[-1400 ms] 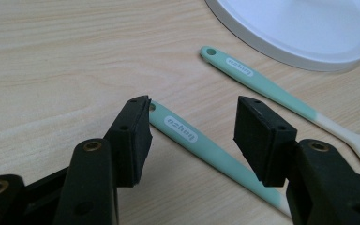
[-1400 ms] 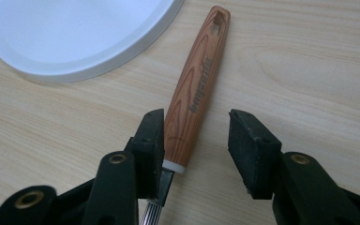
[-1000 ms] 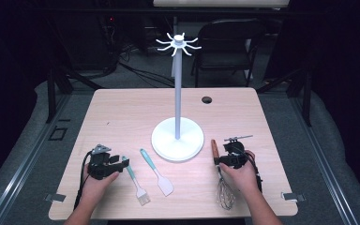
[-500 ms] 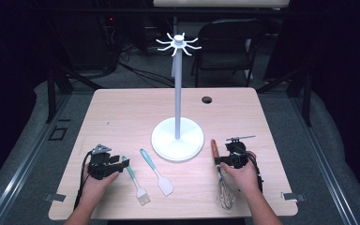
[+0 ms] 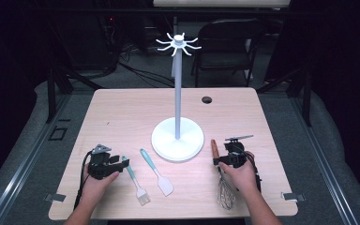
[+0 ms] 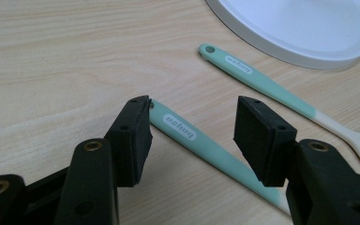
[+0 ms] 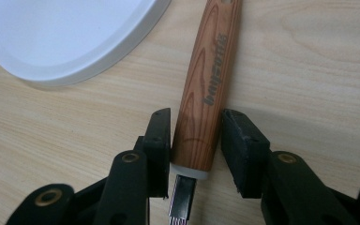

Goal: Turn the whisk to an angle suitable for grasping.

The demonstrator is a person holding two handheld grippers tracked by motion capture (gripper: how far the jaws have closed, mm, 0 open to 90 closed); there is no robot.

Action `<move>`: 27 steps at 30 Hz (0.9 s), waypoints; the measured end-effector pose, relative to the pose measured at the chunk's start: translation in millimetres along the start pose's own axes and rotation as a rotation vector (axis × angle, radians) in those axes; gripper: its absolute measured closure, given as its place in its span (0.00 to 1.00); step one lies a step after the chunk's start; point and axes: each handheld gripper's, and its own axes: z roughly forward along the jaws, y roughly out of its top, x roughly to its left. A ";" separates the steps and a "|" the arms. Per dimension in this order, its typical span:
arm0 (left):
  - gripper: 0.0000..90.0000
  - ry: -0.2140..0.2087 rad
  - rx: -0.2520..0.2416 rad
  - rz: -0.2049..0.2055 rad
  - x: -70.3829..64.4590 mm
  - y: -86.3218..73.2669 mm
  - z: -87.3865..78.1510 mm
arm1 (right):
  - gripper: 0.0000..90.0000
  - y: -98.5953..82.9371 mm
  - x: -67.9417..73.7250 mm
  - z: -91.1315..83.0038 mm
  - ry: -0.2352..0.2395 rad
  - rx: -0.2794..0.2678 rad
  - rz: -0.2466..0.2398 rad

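A: Whisk [image 5: 226,187] and brush [image 5: 135,180] look like the work in hand, but start with the big things.

B: Biggest is the wooden surface [image 5: 122,117], then the white hook stand [image 5: 177,136] on its round base near the middle. All its hooks at the top are bare, so by my judgement nothing has been hung yet.

A: And the utensils?

B: All three lie flat on the surface. The whisk is to the right of the base, wooden handle pointing away from the person. A teal-handled spatula [image 5: 157,172] lies left of the base, and the teal-handled brush is just beside it, farther left.

A: What about the grippers?

B: The right gripper [image 7: 194,140] straddles the whisk's handle [image 7: 208,89] near the wire end; the jaws sit close on either side, though a sliver of gap shows, so I'd call it not yet clamped. The left gripper [image 6: 192,133] is spread wide, with the end of the brush handle [image 6: 201,150] lying between its jaws, untouched.

A: So what remains?

B: Probably everything: closing, lifting, hanging.
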 end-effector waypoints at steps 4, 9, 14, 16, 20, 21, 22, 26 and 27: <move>0.51 0.001 -0.001 0.001 0.3 0.0 0.0 | 0.69 -0.2 0.8 2.4 0.005 0.027 -0.001; 0.51 0.000 -0.001 0.000 0.3 0.1 0.1 | 0.69 -0.3 2.7 2.6 0.003 0.037 -0.006; 0.51 0.001 -0.001 0.000 0.5 0.1 0.0 | 0.69 -0.7 7.6 3.6 -0.013 0.039 -0.015; 0.51 0.000 0.001 0.000 0.5 0.1 0.3 | 0.70 -0.8 10.3 3.6 -0.024 0.042 -0.026; 0.51 -0.001 0.000 -0.001 0.4 0.1 0.4 | 0.71 -1.1 17.3 4.0 -0.063 0.060 -0.060; 0.51 -0.002 0.003 0.000 0.8 0.3 -0.3 | 0.72 -1.4 18.9 4.7 -0.070 0.054 -0.063; 0.51 -0.002 0.003 0.000 0.8 0.3 -0.3 | 0.72 -1.6 19.8 5.2 -0.074 0.050 -0.065; 0.51 -0.003 0.003 0.000 0.9 0.2 -0.2 | 0.74 -2.1 24.4 6.0 -0.094 0.055 -0.072; 0.51 -0.001 0.000 -0.001 0.7 0.1 0.2 | 0.75 -2.2 25.1 6.4 -0.100 0.052 -0.073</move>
